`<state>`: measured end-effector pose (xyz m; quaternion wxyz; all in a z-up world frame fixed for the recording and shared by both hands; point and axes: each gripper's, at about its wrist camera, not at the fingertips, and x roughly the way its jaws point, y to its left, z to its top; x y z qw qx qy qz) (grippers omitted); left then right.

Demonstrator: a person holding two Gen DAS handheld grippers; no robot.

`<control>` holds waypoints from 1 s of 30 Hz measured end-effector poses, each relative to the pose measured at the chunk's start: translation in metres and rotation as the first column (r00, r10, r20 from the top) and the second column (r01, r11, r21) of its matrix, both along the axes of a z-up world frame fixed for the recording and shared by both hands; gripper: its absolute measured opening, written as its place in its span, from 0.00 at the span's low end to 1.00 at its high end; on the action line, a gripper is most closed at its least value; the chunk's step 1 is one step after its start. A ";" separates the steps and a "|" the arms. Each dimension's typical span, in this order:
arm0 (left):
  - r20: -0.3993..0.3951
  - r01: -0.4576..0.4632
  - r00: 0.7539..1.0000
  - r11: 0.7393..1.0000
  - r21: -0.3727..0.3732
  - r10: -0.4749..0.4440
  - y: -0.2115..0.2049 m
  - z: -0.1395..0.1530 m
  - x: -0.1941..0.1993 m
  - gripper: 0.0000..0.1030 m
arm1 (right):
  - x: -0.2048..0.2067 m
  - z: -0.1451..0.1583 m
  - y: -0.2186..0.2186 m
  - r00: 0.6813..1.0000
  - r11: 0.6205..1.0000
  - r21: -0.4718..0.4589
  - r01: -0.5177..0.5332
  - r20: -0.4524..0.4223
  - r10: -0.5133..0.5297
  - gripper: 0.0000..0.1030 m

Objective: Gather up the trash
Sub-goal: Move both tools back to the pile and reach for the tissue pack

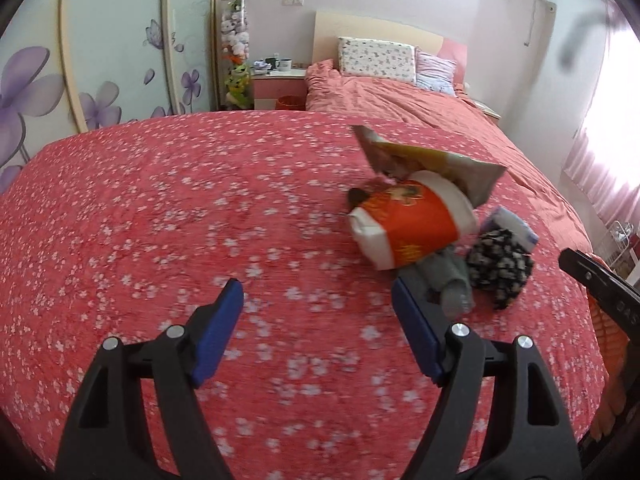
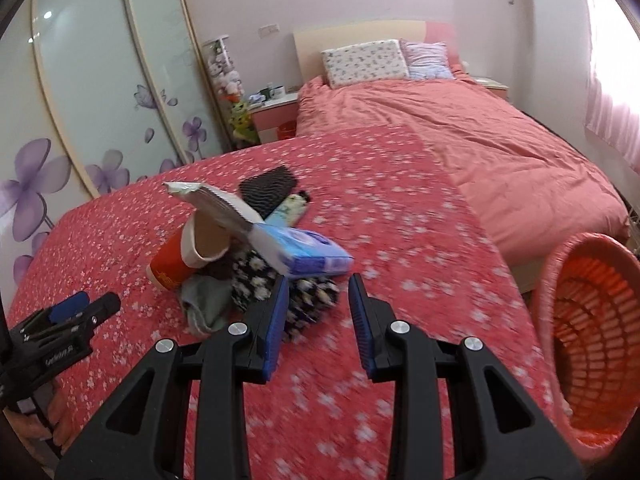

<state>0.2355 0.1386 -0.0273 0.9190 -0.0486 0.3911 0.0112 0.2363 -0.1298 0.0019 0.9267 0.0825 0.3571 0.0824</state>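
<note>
Trash pile on the floral cloth: red-white cup on its side, crumpled wrapper, blue packet, dark floral rag. Left gripper jaws wide apart, empty; right gripper jaws part-open, empty. Basket at right.

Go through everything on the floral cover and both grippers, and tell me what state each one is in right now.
Left gripper: jaws opening, nothing between them.
Right gripper: partly open, empty.
Paper cup: tipped on its side in the pile.
Snack wrapper: torn open, propped on the cup.
Tissue pack: lying atop the pile.
Floral cloth: crumpled.
Grey cloth: crumpled beneath the cup.
Orange basket: tilted, mouth facing the camera.
</note>
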 end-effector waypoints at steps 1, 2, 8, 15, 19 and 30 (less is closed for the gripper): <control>-0.001 -0.005 1.000 1.000 -0.003 0.005 0.002 -0.001 0.001 0.73 | 0.004 -0.001 0.003 1.000 1.000 0.006 -0.002 -0.003 0.002 0.31; -0.003 -0.009 1.000 1.000 -0.008 0.009 0.005 -0.001 0.001 0.73 | 0.008 -0.001 0.006 1.000 1.000 0.009 -0.004 -0.006 0.004 0.31; -0.020 -0.020 1.000 0.999 -0.025 0.019 0.017 -0.007 0.001 0.74 | 0.023 -0.009 0.023 1.000 0.999 -0.049 -0.013 -0.020 0.012 0.36; -0.040 -0.025 0.999 0.999 -0.038 0.024 0.022 -0.014 0.004 0.74 | 0.023 -0.014 0.034 1.000 0.989 -0.145 -0.024 -0.004 0.023 0.42; -0.040 -0.025 0.999 0.999 -0.037 0.023 0.021 -0.015 0.009 0.74 | 0.030 -0.017 0.036 1.000 0.985 -0.171 -0.027 -0.014 0.025 0.42; -0.026 0.017 0.999 0.999 -0.050 -0.018 0.002 -0.012 0.023 0.79 | 0.031 -0.013 0.003 0.998 0.997 -0.051 0.052 -0.014 -0.053 0.17</control>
